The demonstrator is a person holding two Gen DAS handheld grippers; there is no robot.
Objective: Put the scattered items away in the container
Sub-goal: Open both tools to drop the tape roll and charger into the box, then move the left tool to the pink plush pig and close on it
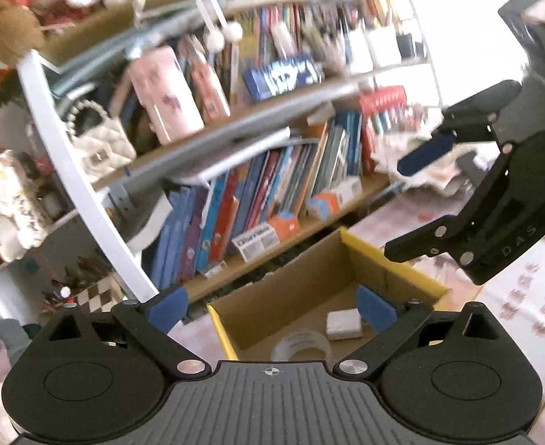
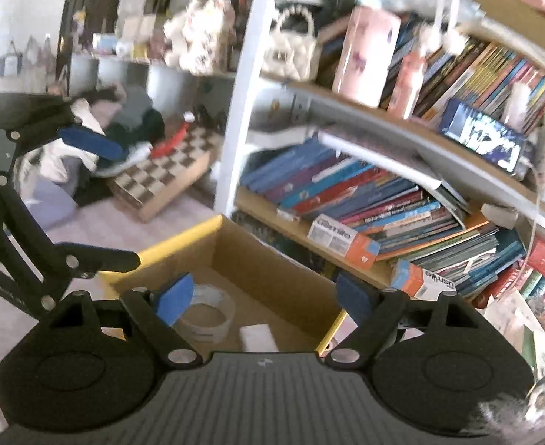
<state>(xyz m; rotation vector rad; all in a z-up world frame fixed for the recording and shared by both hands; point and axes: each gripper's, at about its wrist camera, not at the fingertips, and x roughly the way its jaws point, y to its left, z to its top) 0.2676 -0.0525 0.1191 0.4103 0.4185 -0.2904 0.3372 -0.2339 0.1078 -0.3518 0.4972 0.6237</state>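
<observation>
Cardboard box (image 1: 302, 296) holds a tape roll (image 1: 302, 345) and a white block (image 1: 344, 324). Left gripper (image 1: 272, 306) and right gripper (image 2: 261, 296) both spread wide, empty, above it.

Both grippers, left gripper (image 1: 272, 306) and right gripper (image 2: 261, 294), are black with ribbed grey bases, silver rivets behind the jaws, and blue pads (image 1: 168, 306) on the fingertips.

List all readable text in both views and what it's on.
"DAS": on the right gripper, seen from the left wrist view.
"usmile": white and orange box, bottom shelf.
Second orange box: similar print, too blurred to confirm.
Book spines, blue box: unreadable.
</observation>
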